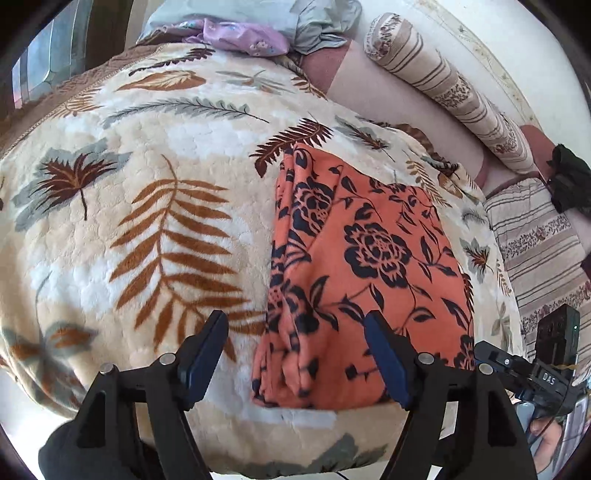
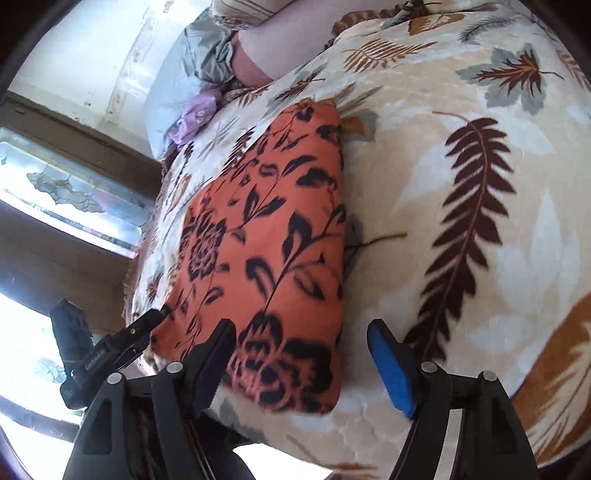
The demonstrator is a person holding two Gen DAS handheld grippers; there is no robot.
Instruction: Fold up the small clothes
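Observation:
An orange garment with a black flower print (image 1: pixel 362 266) lies folded into a long flat rectangle on a cream blanket with leaf patterns (image 1: pixel 147 206). My left gripper (image 1: pixel 295 328) hovers open over the garment's near left edge, with nothing pinched between its blue pads. In the right wrist view the same orange garment (image 2: pixel 266 251) lies flat, and my right gripper (image 2: pixel 301 338) stands open above its near right corner, holding nothing. The right gripper (image 1: pixel 532 369) also shows at the lower right of the left wrist view, and the left gripper (image 2: pixel 110 347) at the lower left of the right wrist view.
A pile of grey and lilac clothes (image 1: pixel 251 26) lies at the far end of the blanket. A striped bolster (image 1: pixel 450 88) and striped cover (image 1: pixel 539 251) lie along the right side. A dark cloth (image 1: pixel 569 181) sits on the cover. A window (image 2: pixel 74 192) is beyond the bed.

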